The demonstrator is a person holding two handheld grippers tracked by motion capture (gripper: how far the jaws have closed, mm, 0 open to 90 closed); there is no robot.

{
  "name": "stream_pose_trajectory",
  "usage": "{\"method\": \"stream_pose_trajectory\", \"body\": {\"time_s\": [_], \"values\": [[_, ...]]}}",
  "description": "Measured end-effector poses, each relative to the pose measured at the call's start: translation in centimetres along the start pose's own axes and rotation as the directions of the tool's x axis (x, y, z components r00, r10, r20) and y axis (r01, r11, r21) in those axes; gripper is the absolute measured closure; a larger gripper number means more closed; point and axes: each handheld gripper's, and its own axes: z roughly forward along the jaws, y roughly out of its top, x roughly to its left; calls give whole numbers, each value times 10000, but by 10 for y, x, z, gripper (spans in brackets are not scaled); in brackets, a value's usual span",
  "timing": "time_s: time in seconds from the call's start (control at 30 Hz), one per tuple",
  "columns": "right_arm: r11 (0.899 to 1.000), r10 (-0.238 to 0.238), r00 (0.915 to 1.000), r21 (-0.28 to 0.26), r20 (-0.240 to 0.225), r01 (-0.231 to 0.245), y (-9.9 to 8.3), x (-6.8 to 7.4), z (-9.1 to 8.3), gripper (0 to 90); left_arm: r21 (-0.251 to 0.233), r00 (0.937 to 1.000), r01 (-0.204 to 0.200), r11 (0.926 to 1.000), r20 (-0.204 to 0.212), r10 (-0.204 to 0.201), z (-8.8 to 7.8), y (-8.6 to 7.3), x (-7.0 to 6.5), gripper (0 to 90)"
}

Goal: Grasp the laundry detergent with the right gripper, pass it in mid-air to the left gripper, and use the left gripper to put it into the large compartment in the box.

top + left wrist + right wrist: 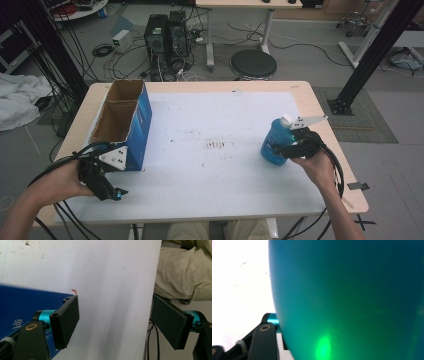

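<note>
High view puts the open blue cardboard box [122, 122] at the left of the frame, standing near the table's left edge with its two compartments showing bare brown insides. Just below it the left gripper [112, 192] rests low over the white tabletop [210, 175]; in the left gripper view its jaws stand wide apart with nothing between them, the box's blue side just beside one jaw. Across at the right of the frame the blue bottle [275, 141] with a white cap stands on the table, and the right gripper [287, 150] is closed around its lower body; the right gripper view has the bottle's blue-green wall [349, 297] pressed up close against the one jaw visible. Judging from this, the bottle has been grasped but not lifted clear, and carrying it leftward across the table and setting it into the box, if that is the aim, is all yet to do. The white sheet covering the wooden table bears a patch of dark smudges near its middle. Beyond the table, along the top of the frame, lie a grey floor with two computer towers [165, 37], tangled cables, a round black stool [253, 64], and black frame posts at both sides.
</note>
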Motion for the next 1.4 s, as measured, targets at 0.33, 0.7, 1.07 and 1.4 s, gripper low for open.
{"method": "stream_pose_trajectory", "body": {"time_s": [0.33,0.7,1.07,1.4], "values": [[9985,363,9991,-391,-240,-373,-4,-5,-1,441,-66,10000,-13,10000,15,13,1,3,0,229],[9984,173,9995,-542,-264,-187,-4,-5,-1,460,-138,10000,-60,9999,52,61,-1,9,2,229],[9921,-1179,9825,-608,-1444,1102,24,13,-2,461,-800,9999,110,9967,140,-99,-25,46,13,229],[9595,-2809,8959,-814,-3442,2695,64,36,12,459,-682,9988,-354,9970,325,377,-34,120,28,229]]}}
